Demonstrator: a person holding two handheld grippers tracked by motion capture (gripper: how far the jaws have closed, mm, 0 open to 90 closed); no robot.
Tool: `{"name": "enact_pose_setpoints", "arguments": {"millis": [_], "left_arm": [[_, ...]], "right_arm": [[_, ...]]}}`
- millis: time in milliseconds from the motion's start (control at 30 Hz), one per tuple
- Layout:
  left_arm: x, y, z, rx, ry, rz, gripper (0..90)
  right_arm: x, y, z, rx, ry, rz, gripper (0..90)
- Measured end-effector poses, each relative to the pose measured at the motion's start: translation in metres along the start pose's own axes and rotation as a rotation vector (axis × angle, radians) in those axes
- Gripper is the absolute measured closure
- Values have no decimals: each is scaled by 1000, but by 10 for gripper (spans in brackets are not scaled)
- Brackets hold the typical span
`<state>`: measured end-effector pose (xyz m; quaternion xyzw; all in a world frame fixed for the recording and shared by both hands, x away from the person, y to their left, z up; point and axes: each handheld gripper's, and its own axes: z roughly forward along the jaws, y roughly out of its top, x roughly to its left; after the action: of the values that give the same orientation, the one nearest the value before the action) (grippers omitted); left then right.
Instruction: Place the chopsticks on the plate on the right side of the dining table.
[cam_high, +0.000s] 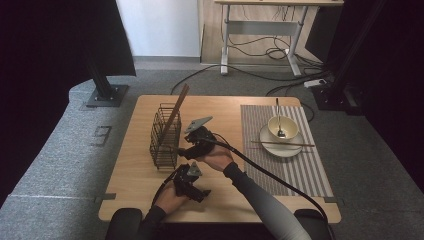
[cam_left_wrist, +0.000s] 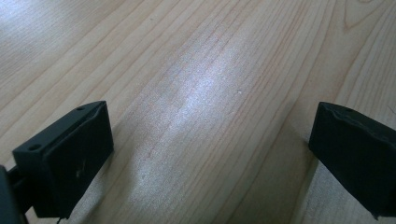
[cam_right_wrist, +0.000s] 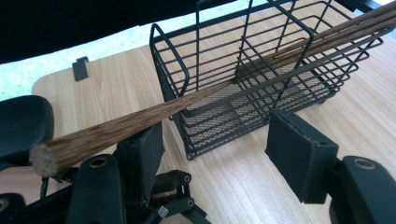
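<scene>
A black wire basket (cam_high: 164, 140) stands on the left half of the wooden table (cam_high: 130, 175), with brown chopsticks (cam_high: 176, 110) leaning out of it. My right gripper (cam_high: 189, 148) sits just right of the basket, jaws toward it. In the right gripper view its jaws (cam_right_wrist: 215, 140) stand apart with nothing between the pads. There a wooden chopstick (cam_right_wrist: 116, 128) runs from close to the camera, over the left jaw, toward the basket (cam_right_wrist: 224, 116). My left gripper (cam_high: 192, 185) rests near the front edge. It is open (cam_left_wrist: 210, 149) over bare wood.
A striped placemat (cam_high: 300, 170) covers the table's right side. On it a white plate (cam_high: 280, 149) carries a cream bowl (cam_high: 286, 126) with a spoon (cam_high: 278, 117). One chopstick (cam_high: 295, 144) lies across the plate. Desk legs and cables lie on the floor beyond.
</scene>
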<state>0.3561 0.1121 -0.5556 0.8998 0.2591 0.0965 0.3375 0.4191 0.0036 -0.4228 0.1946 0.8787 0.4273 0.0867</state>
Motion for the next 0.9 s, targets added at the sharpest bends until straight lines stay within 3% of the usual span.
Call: {"name": "enact_pose_setpoints", "arguments": {"millis": [200,467,900], "left_arm": [[0,0,0,-2,0,3,0],[1,0,-1,9,-4,9,0],[0,0,0,2,-4,8,0]], "right_arm": [[-1,0,-4,-4,-10,16,383],[-3,3,-11,-42,-25,10,479],[-8,6,-14,-72,-69,-23,734]]}}
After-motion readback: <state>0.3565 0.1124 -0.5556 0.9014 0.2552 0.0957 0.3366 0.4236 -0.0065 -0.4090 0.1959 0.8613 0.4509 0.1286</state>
